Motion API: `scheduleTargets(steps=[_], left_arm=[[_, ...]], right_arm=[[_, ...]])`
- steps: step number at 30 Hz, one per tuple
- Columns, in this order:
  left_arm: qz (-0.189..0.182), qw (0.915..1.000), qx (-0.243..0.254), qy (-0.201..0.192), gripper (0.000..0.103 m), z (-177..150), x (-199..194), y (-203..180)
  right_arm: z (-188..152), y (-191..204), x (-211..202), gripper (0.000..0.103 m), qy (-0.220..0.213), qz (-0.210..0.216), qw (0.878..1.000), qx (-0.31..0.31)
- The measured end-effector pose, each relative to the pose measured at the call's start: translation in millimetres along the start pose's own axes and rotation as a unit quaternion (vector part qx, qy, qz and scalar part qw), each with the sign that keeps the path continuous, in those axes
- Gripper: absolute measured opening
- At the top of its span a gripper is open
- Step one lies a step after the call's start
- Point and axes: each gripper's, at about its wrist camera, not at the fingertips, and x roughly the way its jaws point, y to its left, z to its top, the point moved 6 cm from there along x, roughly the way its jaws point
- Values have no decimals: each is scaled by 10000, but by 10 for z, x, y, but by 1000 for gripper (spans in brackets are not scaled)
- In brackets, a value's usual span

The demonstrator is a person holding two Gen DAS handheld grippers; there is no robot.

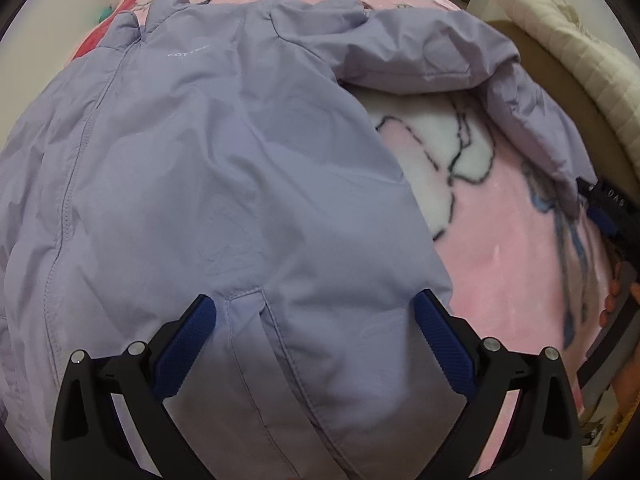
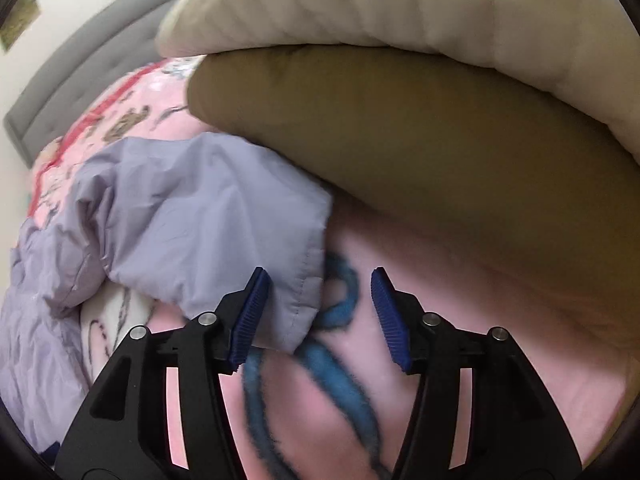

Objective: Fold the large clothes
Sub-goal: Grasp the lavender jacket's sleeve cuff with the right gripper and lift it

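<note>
Below, the left gripper [image 1: 314,316] spreads wide over a lilac jacket [image 1: 208,152]; the right gripper [image 2: 320,312] gapes partway around its sleeve cuff [image 2: 304,280], pads clear.

Matt, smooth lilac cloth jacket [image 1: 224,168] on fuzzy pink fleece blanket [image 1: 500,248].

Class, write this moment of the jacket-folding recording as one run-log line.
stage: reaching | left gripper: open over lilac jacket hem | right gripper: open at sleeve cuff | surface: pink blanket
</note>
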Motion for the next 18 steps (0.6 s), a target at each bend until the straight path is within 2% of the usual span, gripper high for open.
scheduleTargets(steps=[1,2,4,6,11,13,15,18], left_arm=[[22,10000,8,15,98,-13,27,-7],[22,10000,-4,18,98,-24,54,-4],[12,10000,-17,36,98,-46,87,-9],[9,10000,-5,62,98,-62,96,-1],[-27,10000,7,-32,98,-100,125,-3],[-21,9999,21,-143,98,-163,144,11],[-17,9997,24,-259,98,-198,152,16],[-204,9990,-66,-382,98,-226,69,17]], right_arm=[[-4,12,-21,20,-41,85,9999,-75],[9,69,-26,10,-56,199,9996,-201],[50,184,-39,3,3,339,9988,-366],[167,341,-115,2,10,594,9975,-386],[701,973,-801,2,-659,1261,9847,-1003],[895,1270,-1113,2,-1064,1523,9725,-1405],[1051,1599,-1289,2,-1190,1732,9621,-1740],[1119,2338,-1667,2,-1253,2545,9302,-2329]])
